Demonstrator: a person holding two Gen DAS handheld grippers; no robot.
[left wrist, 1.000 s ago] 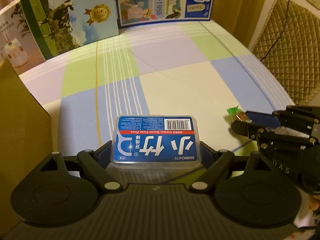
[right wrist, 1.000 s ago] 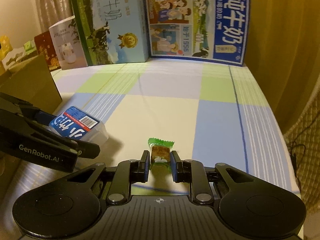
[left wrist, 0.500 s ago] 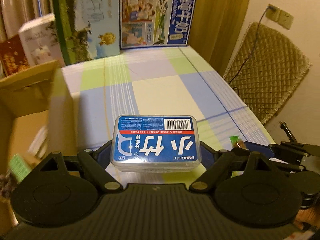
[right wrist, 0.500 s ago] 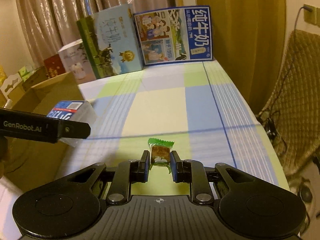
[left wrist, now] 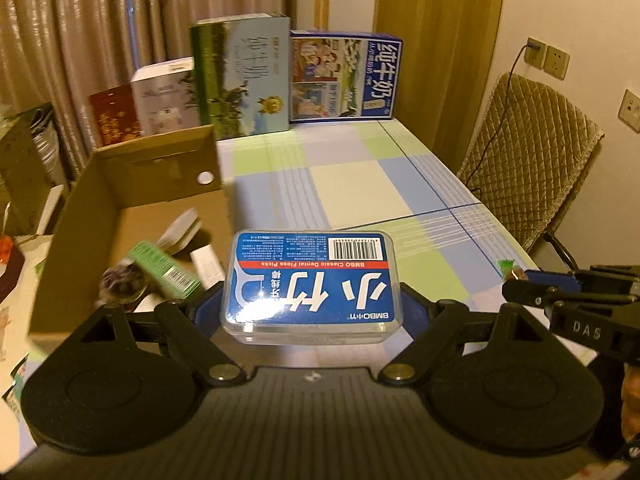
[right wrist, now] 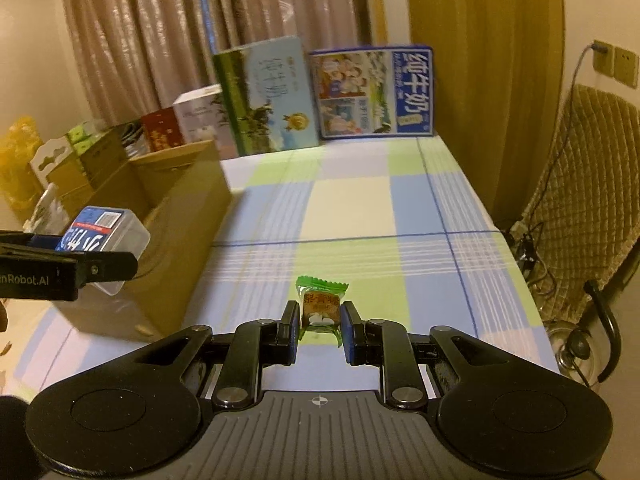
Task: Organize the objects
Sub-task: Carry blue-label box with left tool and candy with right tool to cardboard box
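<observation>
My left gripper (left wrist: pixel 312 308) is shut on a clear dental floss box with a blue label (left wrist: pixel 311 286), held in the air beside the open cardboard box (left wrist: pixel 132 216). The floss box (right wrist: pixel 105 236) also shows at the left of the right wrist view, level with the cardboard box's rim (right wrist: pixel 180 160). My right gripper (right wrist: pixel 320 326) is shut on a small green-wrapped candy (right wrist: pixel 321 306), raised above the checked tablecloth (right wrist: pixel 360 208). From the left wrist view the right gripper (left wrist: pixel 520 282) and the candy's green tip (left wrist: pixel 506 266) appear at the right.
Inside the cardboard box lie a green packet (left wrist: pixel 166 268), a white item (left wrist: pixel 180 230) and a dark round thing (left wrist: pixel 120 284). Milk cartons (left wrist: pixel 346 76) and other boxes (left wrist: pixel 164 98) stand at the table's far edge. A quilted chair (left wrist: pixel 532 160) is to the right.
Both grippers have risen well above the table with their objects. The left one has swung left, so the cardboard box's inside has come into view.
</observation>
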